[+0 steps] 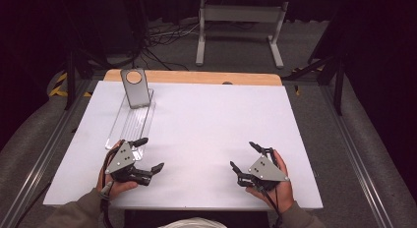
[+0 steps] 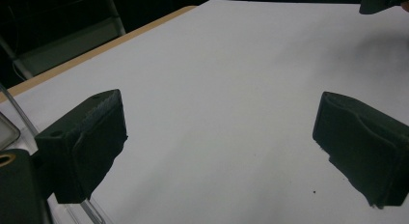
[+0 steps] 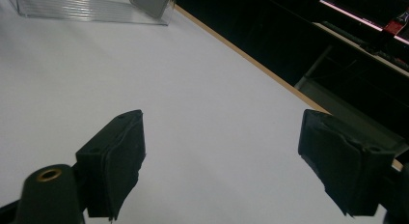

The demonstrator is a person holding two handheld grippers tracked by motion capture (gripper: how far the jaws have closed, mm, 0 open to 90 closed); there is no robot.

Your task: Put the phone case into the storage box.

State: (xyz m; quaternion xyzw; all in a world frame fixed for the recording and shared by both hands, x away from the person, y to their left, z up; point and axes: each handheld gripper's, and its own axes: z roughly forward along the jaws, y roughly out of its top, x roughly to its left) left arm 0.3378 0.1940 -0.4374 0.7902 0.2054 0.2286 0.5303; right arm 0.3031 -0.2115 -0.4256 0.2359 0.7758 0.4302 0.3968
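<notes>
A clear ribbed plastic tray (image 1: 129,124) lies on the left half of the white table (image 1: 211,120). A grey slab with a round hole near its top (image 1: 134,87) stands upright at the tray's far end. My left gripper (image 1: 150,153) hovers just past the tray's near end, open, with nothing between its jaws. In the left gripper view the left gripper (image 2: 219,118) spans bare table, and the tray's edge (image 2: 91,212) shows at the bottom left. My right gripper (image 1: 243,155) is open over the near right of the table. The right gripper view shows the right gripper (image 3: 222,132) empty, with the tray (image 3: 87,9) and slab (image 3: 149,2) far off.
A wooden strip (image 1: 196,76) runs along the table's far edge. Beyond it on the floor stand a white metal frame (image 1: 241,21) and loose cables (image 1: 162,39). Metal rails (image 1: 44,154) flank both sides of the table. The other gripper's jaw (image 2: 381,2) shows at the top right.
</notes>
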